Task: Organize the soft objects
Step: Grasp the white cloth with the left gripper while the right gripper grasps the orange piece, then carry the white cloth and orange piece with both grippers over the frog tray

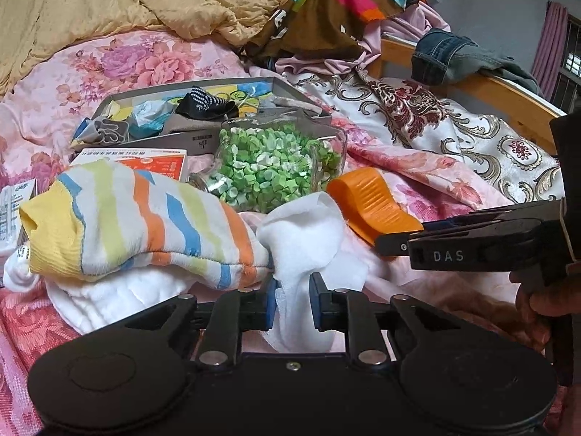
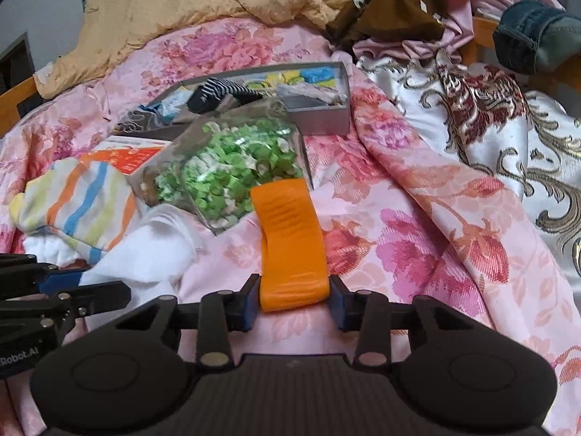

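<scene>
Left gripper (image 1: 292,299) clamped on white cloth (image 1: 308,239), pads pinching a gathered fold, likely to lift it off the heap. Right gripper (image 2: 294,299) straddling the near end of the orange clip (image 2: 290,239), pads at both its sides; firm pressing hard to confirm, though apparently gripped, perhaps to clear a hard thing from among the soft ones.

Landmark: jar (image 1: 279,167) of green bits, lying on its side on the pink floral spread (image 2: 417,254). Striped sock (image 1: 145,221) left of the jar, draped over more white cloth. White cloth in front of the jar, touching the sock. Orange clip right of the jar, just beside it. Grey tray (image 1: 312,109) behind the jar, already holding a dark sock (image 1: 207,103) and other small pieces, so probably the sorting place. Orange box (image 1: 159,161) left of the jar, partly under the sock.

Open room: bare spread right of the jar and clip. Left of the jar crowded. 2 grippers close together in front of the jar, so little clearance between them. Tray wall just behind the jar, an edge to clear when carrying anything over.
</scene>
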